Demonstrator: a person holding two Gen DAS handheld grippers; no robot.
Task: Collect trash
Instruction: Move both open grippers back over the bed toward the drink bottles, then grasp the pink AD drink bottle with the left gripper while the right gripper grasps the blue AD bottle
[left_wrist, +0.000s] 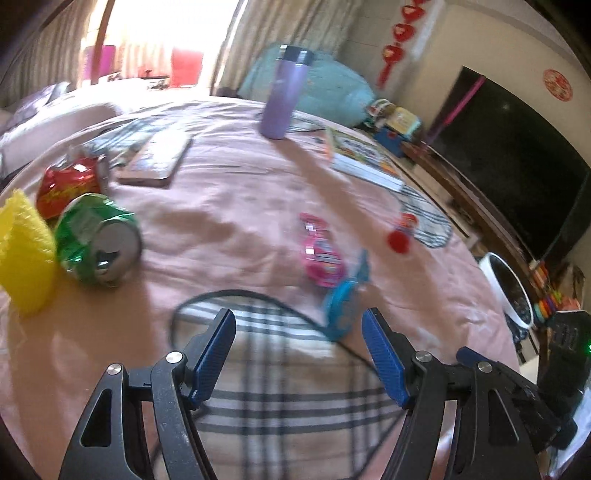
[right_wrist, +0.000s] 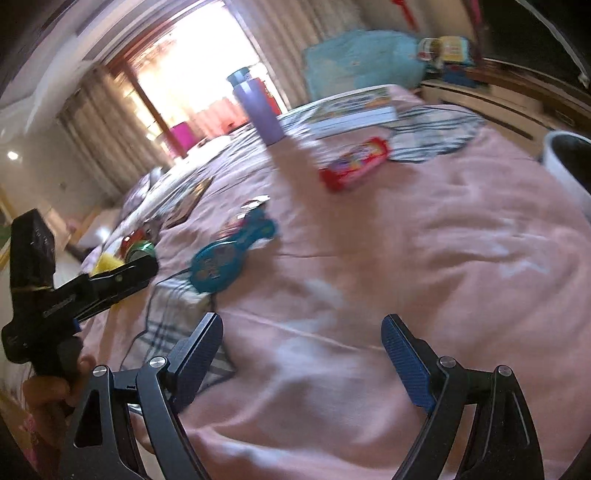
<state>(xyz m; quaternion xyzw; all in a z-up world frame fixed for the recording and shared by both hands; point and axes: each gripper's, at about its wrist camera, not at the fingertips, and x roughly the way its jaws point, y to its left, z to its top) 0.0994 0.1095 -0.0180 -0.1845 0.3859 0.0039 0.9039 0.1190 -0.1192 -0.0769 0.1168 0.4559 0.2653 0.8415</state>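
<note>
Here, no brand or label legible anywhere: print blurred on every wrapper.

Far left on the pink bed (left_wrist: 240, 206): yellow mesh sponge (left_wrist: 22, 247), just beside it a crushed green can (left_wrist: 94, 240) lying on its side, open mouth toward the camera, with a red snack bag (left_wrist: 68, 182) behind. Farther back, a flat book (left_wrist: 159, 157) and an upright purple bottle (left_wrist: 282, 94).

Mid-bed: pink wrapper (left_wrist: 321, 254), touching a blue wrapper (left_wrist: 343, 306) at its near end. To the right, a red tube (right_wrist: 354, 162) near a stack of books (left_wrist: 364, 158).

Left gripper (left_wrist: 299, 354) low over a plaid patch, jaws spread wide, holding nothing; blue wrapper just ahead of its right finger. Right gripper (right_wrist: 303, 354) likewise parted and bare, over open bedding.

Right edge of bed: white bin (left_wrist: 508, 291) standing just beyond it, dark inside.
</note>
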